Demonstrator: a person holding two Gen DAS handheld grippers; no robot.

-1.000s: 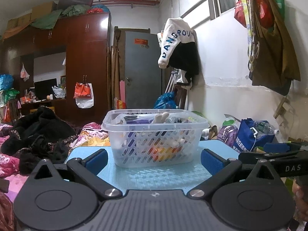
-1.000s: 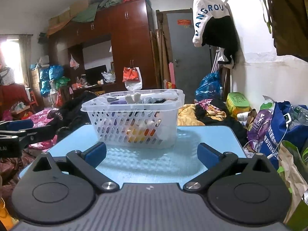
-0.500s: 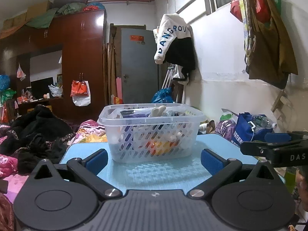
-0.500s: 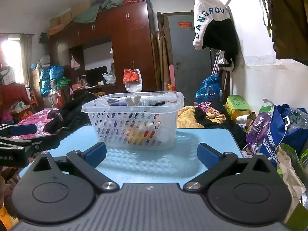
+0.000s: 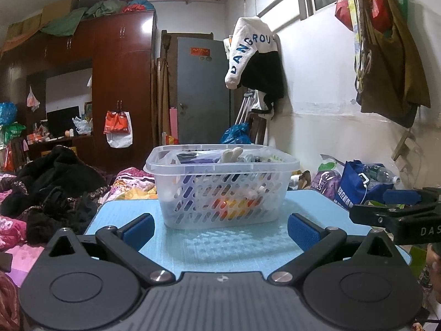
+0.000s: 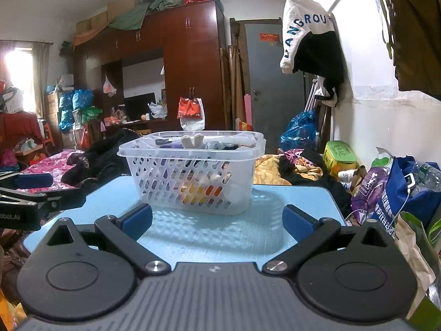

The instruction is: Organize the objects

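Observation:
A clear plastic basket [image 5: 222,190] full of mixed small items stands on a light blue table [image 5: 220,245]. It also shows in the right wrist view [image 6: 193,176] on the same table [image 6: 220,234]. My left gripper [image 5: 220,229] is open and empty, just short of the basket. My right gripper [image 6: 217,220] is open and empty, also just short of it. The right gripper shows at the right edge of the left wrist view [image 5: 399,215]. The left gripper shows at the left edge of the right wrist view [image 6: 30,193].
Dark clothes [image 5: 49,182] lie piled on a bed left of the table. Bags [image 6: 399,190] and a green box [image 6: 340,157] crowd the floor by the right wall. A wardrobe [image 5: 121,88] and a grey door [image 5: 204,91] stand behind.
Both grippers have dipped a little, so the basket sits higher in both views. Both stay open and empty.

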